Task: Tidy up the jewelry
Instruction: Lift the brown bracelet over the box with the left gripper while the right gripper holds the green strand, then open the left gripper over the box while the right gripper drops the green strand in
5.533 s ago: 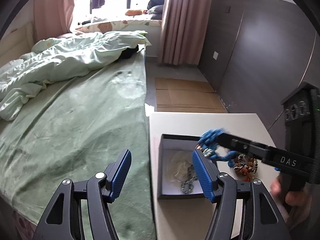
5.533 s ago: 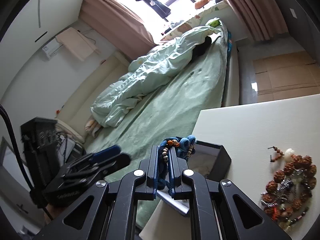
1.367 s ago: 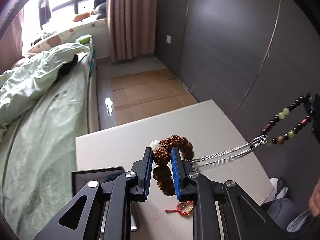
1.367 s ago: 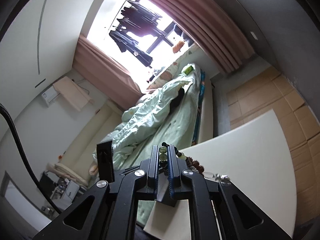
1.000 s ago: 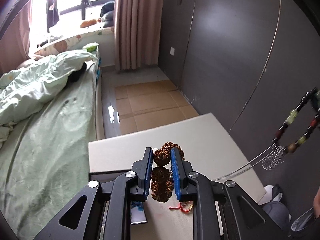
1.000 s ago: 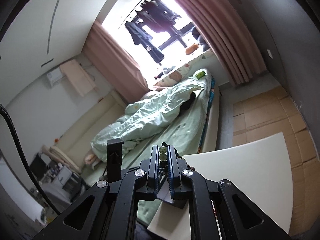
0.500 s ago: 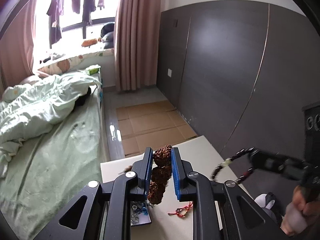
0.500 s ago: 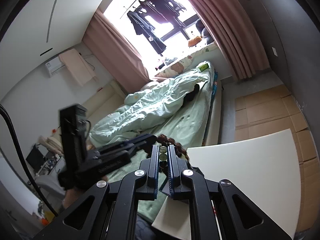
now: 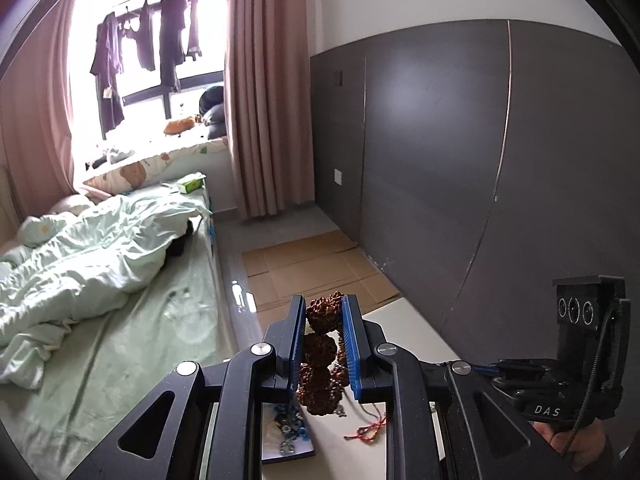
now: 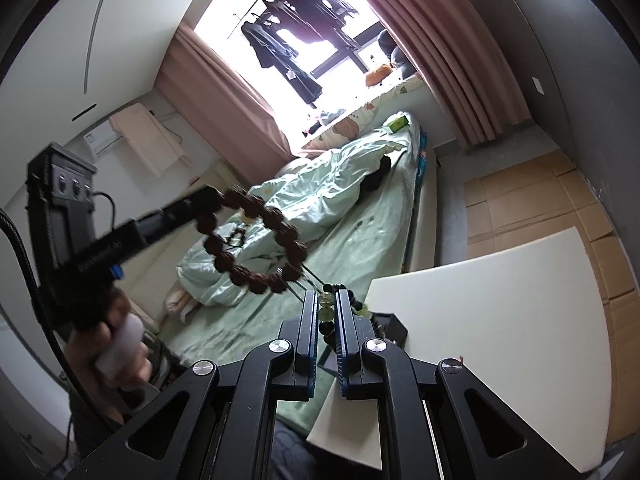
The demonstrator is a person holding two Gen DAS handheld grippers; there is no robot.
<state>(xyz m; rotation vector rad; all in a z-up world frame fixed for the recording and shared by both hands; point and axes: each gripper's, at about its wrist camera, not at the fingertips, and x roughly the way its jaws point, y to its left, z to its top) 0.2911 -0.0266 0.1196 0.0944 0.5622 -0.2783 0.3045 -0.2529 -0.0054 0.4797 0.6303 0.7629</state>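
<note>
The left gripper (image 9: 323, 334) was clamped on a loop of knobbly brown seed beads (image 9: 320, 356), held above the white table (image 9: 412, 336). The right gripper (image 10: 324, 316) pinched a strand of small green and dark beads (image 10: 326, 306) over the open black box (image 10: 390, 330).

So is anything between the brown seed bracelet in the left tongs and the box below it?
Nothing visible. The brown seed bracelet hangs from the shut left tongs above the open box, which already holds blue jewelry. A red cord lies on the table beside the box.
</note>
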